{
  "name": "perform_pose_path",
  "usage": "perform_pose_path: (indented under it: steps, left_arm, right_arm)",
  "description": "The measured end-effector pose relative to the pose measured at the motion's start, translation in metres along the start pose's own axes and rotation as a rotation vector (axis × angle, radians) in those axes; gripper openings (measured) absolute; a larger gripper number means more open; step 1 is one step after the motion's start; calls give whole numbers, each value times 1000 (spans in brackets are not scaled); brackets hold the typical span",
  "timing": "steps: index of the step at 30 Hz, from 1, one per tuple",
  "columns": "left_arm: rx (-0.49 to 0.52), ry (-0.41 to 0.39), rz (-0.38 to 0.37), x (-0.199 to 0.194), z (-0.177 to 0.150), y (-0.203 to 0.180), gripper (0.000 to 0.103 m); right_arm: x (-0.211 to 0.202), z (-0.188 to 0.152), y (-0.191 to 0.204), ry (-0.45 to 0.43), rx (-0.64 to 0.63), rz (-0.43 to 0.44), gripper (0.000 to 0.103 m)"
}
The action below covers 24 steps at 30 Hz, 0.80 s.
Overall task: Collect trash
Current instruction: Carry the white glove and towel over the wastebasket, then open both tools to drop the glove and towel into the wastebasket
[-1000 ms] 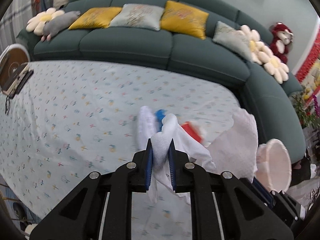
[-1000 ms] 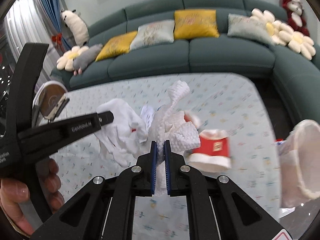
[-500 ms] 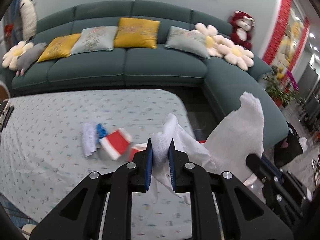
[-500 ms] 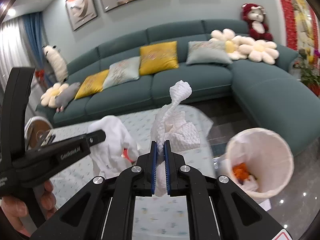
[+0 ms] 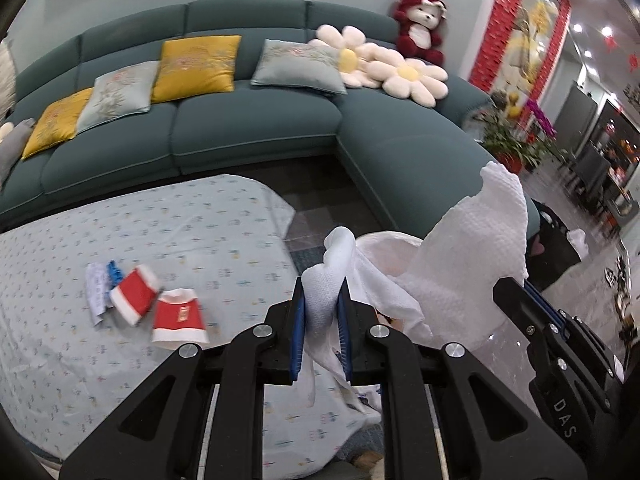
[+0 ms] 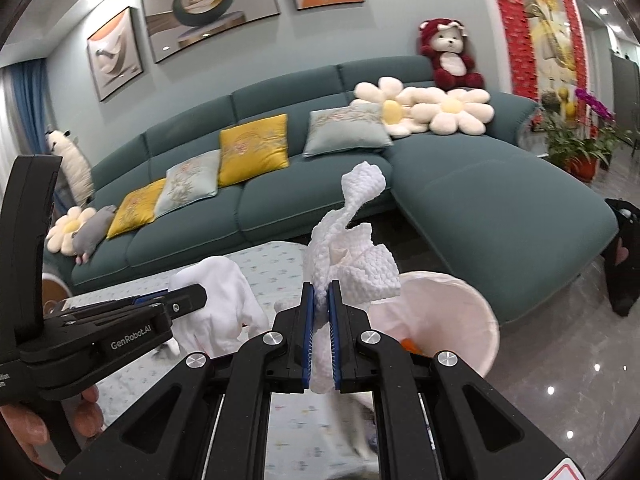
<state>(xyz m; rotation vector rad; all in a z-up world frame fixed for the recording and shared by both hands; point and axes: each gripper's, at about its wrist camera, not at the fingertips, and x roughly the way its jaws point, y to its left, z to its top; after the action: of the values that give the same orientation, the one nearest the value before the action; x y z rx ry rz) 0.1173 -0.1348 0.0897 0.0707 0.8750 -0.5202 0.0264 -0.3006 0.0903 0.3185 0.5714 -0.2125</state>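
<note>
Left wrist cam looks forward along its black two-finger left gripper (image 5: 321,300), pitched down over the pale blue patterned tablecloth (image 5: 180,232) toward the teal sectional sofa (image 5: 248,120). Very near: a crumpled white tissue (image 5: 320,300) fills its lower centre.

Right wrist cam sits to its right, aimed higher and level along the black two-finger right gripper (image 6: 321,300), catching the wall and framed abstract paintings (image 6: 208,4).

Overlap: sofa, red plush bear (image 5: 420,26), daisy-shaped cushions (image 5: 412,76), white-lined waste bin (image 6: 448,316). Each cam sees the other gripper: the right one at the left view's lower-right edge, the left one at the right view's left edge.
</note>
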Motion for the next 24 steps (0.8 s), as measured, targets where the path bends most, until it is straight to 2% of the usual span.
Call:
perform_pose_path:
  steps: [8, 18, 21, 24]
  left_arm:
    - [62, 57, -40, 40, 3, -41, 14]
    - [84, 127, -78, 90, 5, -68, 15]
    - [82, 137, -83, 102, 5, -75, 19]
    - [66, 136, -79, 109, 5, -75, 36]
  right_arm:
    - [18, -4, -54, 22, 69, -63, 7]
    - [46, -7, -99, 56, 120, -119, 7]
    - [56, -7, -103, 73, 125, -121, 8]
    - [66, -6, -102, 84, 118, -123, 14]
